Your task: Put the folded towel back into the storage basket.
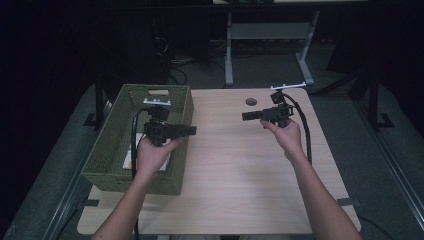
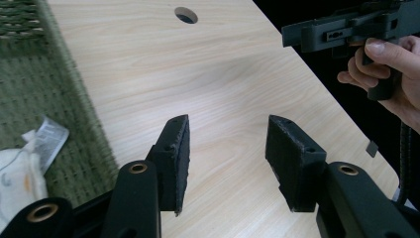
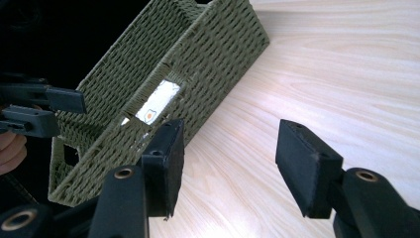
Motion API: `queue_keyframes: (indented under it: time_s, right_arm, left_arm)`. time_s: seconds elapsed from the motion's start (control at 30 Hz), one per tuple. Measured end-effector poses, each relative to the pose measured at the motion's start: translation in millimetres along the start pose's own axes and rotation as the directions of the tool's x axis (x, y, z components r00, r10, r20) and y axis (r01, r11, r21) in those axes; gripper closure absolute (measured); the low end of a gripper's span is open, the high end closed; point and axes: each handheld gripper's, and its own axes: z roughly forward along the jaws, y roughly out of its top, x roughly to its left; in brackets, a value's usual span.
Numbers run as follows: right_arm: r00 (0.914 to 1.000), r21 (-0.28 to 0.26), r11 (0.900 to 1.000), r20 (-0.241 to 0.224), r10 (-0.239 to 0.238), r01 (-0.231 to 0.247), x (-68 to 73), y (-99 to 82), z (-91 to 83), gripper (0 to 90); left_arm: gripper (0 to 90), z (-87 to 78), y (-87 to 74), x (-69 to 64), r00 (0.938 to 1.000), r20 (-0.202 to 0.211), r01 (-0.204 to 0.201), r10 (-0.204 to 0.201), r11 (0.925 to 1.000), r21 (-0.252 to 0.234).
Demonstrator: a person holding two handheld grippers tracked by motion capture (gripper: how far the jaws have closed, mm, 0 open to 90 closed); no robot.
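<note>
Green woven basket [image 1: 118, 150] sits at the left edge of the pale wooden counter [image 1: 240, 170], its long side running away from the person. Inside it, on the floor of the basket, lies a white packet [image 2: 20, 163] with a crinkled clear wrapper; the same packet shows through the handle slot in the right gripper view.

In the high view the left claw [image 1: 190, 131] is held level over the basket's right rim, its jaws pointing across the counter toward the other hand. Seen from its own camera, the left claw's two black padded jaws stand spread about halfway, with bare wood between them and nothing touching either pad.

Facing it from the far right part of the counter, the right claw [image 1: 247, 116] is also level in the air, near a round hole [image 1: 251, 101] in the wood. Its jaws are likewise parted to a middling gap, empty, with the basket's corner beyond the left-hand jaw. The two claws are well apart, and neither touches the basket or the packet.
</note>
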Motion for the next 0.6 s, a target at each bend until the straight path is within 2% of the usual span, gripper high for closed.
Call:
queue_keyframes:
  time_s: [0.37,0.6]
  right_arm:
    - [0.9993,-0.016,0.9996,0.029,0.025,-0.025,-14.7,-14.4,-22.2,42.3]
    - [0.9984,-0.023,0.9989,0.04,0.041,-0.04,-21.5,-21.3,-35.6,40.6]
  left_arm:
    - [49.2,21.0,2.0,-15.3,0.9991,0.036,-0.021,0.02,0.9997,0.012]
    - [46.6,28.4,3.8,-22.1,0.9982,0.051,-0.031,0.031,0.9994,0.012]
